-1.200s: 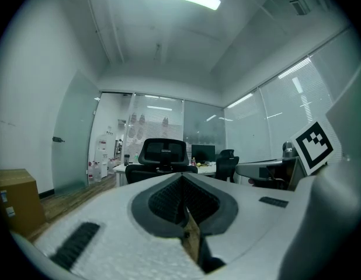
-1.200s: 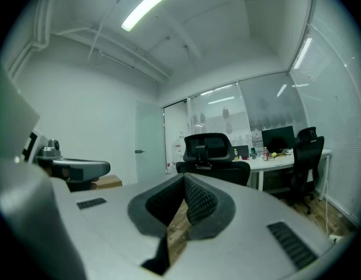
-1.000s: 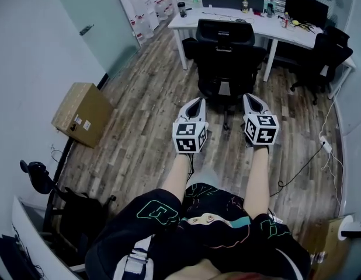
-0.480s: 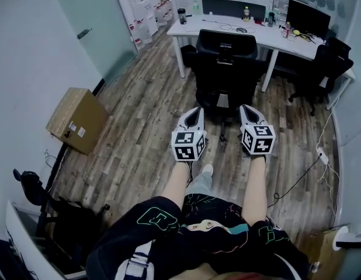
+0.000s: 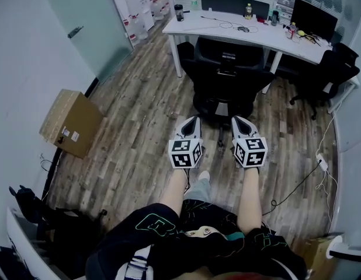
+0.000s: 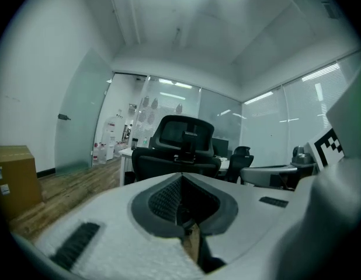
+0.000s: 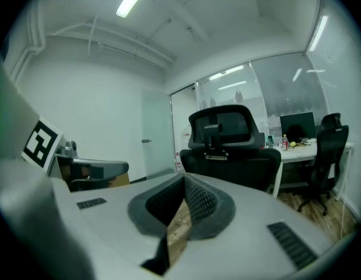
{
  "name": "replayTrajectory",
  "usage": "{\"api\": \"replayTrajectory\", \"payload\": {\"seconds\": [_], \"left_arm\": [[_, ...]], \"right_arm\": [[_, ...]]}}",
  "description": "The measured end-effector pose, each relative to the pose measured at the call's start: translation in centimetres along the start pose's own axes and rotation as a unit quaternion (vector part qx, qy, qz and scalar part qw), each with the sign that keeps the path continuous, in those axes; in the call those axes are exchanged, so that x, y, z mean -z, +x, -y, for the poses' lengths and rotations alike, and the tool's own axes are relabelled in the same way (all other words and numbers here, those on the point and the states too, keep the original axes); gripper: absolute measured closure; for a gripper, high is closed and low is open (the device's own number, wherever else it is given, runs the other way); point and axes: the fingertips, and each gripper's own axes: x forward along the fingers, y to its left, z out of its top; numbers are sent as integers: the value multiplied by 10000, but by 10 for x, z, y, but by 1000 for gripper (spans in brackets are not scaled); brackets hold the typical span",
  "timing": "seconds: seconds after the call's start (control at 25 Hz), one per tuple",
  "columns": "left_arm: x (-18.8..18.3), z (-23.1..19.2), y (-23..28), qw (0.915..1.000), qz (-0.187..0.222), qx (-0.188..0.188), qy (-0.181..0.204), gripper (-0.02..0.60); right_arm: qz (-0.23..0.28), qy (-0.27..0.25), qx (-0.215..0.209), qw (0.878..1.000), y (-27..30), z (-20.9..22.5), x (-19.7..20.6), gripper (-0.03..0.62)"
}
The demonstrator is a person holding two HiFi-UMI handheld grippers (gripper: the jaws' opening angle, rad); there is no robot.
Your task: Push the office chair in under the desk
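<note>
The left gripper [image 5: 192,120] and right gripper [image 5: 236,120] are held forward side by side. Each has its jaws closed tip to tip with nothing between them. The black office chair [image 5: 227,69] stands straight ahead of both, its backrest turned toward them and clear of the tips. The white counter [image 5: 195,27] lies beyond it. To push well, I would set both closed tips against the backrest at matching height, one on each side of its centre spine. Pressing evenly and straight ahead should make the castors roll true instead of swinging the chair toward the counter leg [image 5: 177,56].
</note>
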Motion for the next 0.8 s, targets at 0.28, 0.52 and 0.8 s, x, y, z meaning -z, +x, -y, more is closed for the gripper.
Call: {"api": "replayTrajectory", "payload": {"seconds": [0.28,0.52,0.8], "left_arm": [[26,-12,68,9987,-479,123,-150,574],[32,-24,130,9969,-594,256,-439,574],[3,-44,202,9977,-454,404,-308,574]], "right_arm": [[-406,211,63,9989,55,32,30,589],[-614,241,218,9976,94,64,33,589],[-615,121,378,9973,146,95,10,589]]}}
